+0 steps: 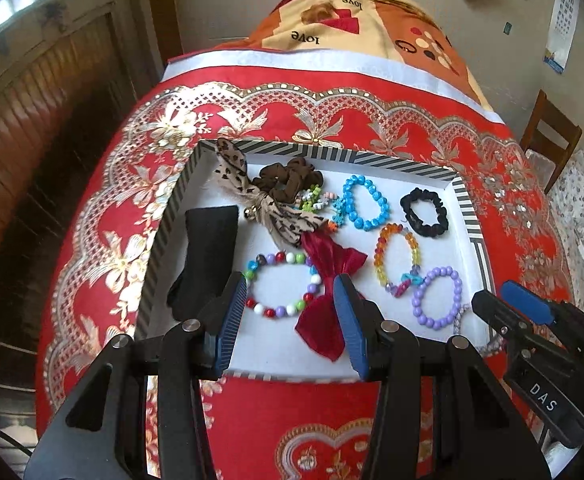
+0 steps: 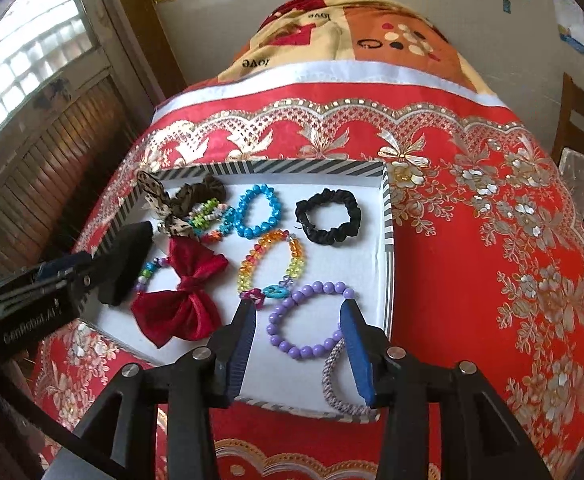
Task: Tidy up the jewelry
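Both the left gripper and right gripper hover with jaws wide and empty over the striped tray on the desk, where the purple bead bracelet overlaps a grey braided band, so a careless pinch could drag both.

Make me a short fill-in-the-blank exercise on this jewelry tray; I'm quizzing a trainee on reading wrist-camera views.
1. Every bracelet and hair tie lies inside the shallow white tray with a ____ rim.
2. The ruffled black fabric scrunchie lies in the tray's far ____ corner.
3. The bow of dark red satin overlaps the bracelet of ____ round beads.
4. Both the left gripper and the right gripper hold ____.

Missing words: striped; right; multicoloured; nothing
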The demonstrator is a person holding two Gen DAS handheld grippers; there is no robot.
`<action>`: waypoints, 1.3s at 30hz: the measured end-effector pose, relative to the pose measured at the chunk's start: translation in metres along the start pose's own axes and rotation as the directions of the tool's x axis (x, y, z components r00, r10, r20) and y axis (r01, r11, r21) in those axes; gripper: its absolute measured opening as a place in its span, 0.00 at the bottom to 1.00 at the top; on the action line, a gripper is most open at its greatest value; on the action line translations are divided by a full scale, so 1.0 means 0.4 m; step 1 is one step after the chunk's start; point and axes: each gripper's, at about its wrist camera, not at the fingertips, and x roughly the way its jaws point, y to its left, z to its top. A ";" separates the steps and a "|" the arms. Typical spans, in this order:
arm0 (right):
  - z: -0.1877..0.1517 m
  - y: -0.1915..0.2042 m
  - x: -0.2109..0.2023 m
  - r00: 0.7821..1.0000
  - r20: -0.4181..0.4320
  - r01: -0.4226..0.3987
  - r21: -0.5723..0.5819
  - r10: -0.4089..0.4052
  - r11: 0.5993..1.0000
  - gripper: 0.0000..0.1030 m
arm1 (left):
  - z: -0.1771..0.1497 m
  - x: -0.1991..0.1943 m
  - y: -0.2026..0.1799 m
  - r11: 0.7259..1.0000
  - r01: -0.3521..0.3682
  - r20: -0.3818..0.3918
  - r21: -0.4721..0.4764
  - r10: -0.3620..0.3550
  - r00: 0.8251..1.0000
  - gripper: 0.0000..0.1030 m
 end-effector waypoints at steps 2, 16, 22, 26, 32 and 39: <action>-0.003 0.009 -0.014 1.000 0.012 0.001 -0.002 -0.001 1.000 0.41 | -0.010 -0.014 0.000 1.000 -0.007 0.008 -0.003 0.007 1.000 0.44; -0.028 0.067 -0.118 0.995 0.100 0.009 -0.039 -0.005 0.999 0.64 | -0.059 -0.122 0.016 0.999 -0.009 0.081 -0.050 0.013 0.997 0.44; -0.034 0.079 -0.148 0.993 0.118 0.011 -0.059 -0.004 0.998 0.64 | -0.071 -0.151 0.010 0.999 -0.017 0.102 -0.046 0.022 0.995 0.44; -0.040 0.076 -0.162 0.991 0.131 0.010 -0.060 -0.003 0.998 0.64 | -0.077 -0.162 0.008 0.999 -0.023 0.112 -0.045 0.028 0.993 0.44; -0.044 0.073 -0.169 0.991 0.132 0.025 -0.054 -0.018 0.998 0.65 | -0.081 -0.166 0.009 0.999 -0.026 0.113 -0.047 0.031 0.993 0.44; -0.046 0.074 -0.171 0.991 0.134 0.031 -0.056 -0.023 0.998 0.65 | -0.088 -0.170 0.016 0.998 -0.034 0.117 -0.045 0.039 0.992 0.44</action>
